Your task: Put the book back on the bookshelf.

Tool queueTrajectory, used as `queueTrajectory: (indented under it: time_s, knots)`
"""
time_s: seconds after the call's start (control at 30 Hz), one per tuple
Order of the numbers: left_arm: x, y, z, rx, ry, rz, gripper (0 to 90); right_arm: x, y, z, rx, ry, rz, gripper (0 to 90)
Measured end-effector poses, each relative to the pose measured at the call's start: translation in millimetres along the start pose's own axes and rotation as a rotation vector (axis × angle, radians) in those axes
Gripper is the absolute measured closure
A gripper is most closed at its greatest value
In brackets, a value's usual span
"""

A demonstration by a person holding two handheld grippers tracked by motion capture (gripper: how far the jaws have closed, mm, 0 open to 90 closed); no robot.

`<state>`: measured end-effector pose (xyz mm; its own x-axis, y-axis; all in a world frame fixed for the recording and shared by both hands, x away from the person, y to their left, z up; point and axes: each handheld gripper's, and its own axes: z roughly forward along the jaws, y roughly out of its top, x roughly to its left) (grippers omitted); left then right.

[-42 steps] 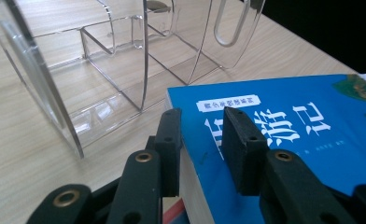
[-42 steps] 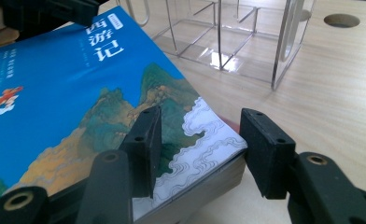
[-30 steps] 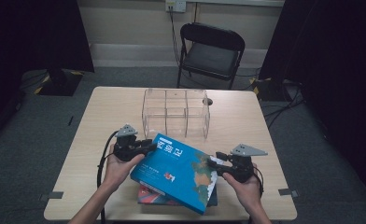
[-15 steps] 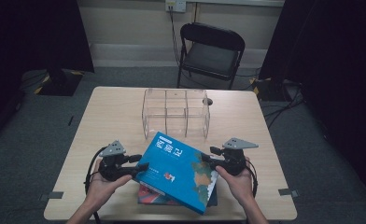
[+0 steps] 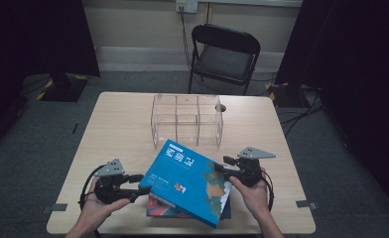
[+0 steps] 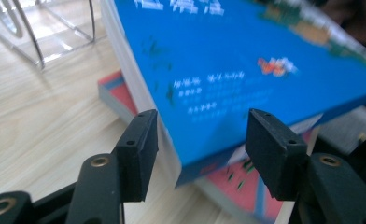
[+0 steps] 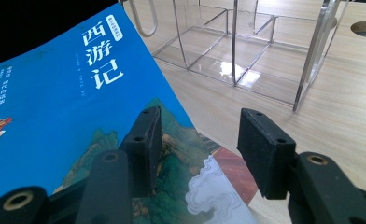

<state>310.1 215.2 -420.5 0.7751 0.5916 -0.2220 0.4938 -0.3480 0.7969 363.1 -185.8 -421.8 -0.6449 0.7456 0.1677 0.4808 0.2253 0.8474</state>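
- My left gripper [image 5: 134, 186] just let go: it has slid back off the blue book's [image 5: 190, 181] left edge, jaws opened partway, corner loose between them.
- Right gripper [image 5: 223, 165] hasn't moved, half-wide, not pinching.
- The book rests skewed on the red book [image 5: 165, 208], so I reckon a regrip comes next.

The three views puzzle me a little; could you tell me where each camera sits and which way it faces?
High view: above the person's side, facing forward and down on the table; forearms, both hands show.
Left gripper view: rides the left hand-held gripper, facing the blue book; own jaws show.
Right gripper view: rides the right hand-held gripper, facing the clear organizer; own jaws show.
All share the blue book.
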Motion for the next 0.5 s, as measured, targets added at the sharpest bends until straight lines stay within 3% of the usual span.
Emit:
queueTrajectory:
  time_s: [0.07, 0.2, 0.27, 0.3, 0.37, 0.43, 0.5]
  knots:
    - [1.6, -3.6, 1.0, -0.007, -0.015, -0.020, 44.6, -1.9, -0.8, 0.3, -0.002, 0.013, 0.018, 50.2]
    - [1.0, -3.0, 1.2, -0.008, -0.004, 0.008, 44.7, -1.4, -1.8, 0.3, -0.008, 0.009, 0.021, 51.8]
    - [1.9, -4.3, 1.8, -0.012, -0.014, -0.014, 44.9, -0.9, -1.9, 0.2, -0.007, 0.021, 0.023, 52.9]
    - [2.0, -4.9, 2.0, -0.014, -0.012, -0.018, 44.9, 1.8, -2.6, 1.1, 0.007, 0.066, 0.029, 52.4]
    - [1.9, -4.8, 2.2, -0.015, -0.013, -0.020, 45.0, 4.9, -2.9, 0.4, 0.001, 0.043, 0.010, 52.3]
    - [2.1, -4.8, 2.3, -0.013, -0.012, -0.016, 44.9, 14.3, -1.0, -1.0, 0.007, -0.017, -0.058, 53.7]
    - [2.1, -4.8, 2.4, -0.014, -0.011, -0.017, 45.0, 11.4, -0.7, -1.0, 0.016, 0.009, -0.041, 53.7]
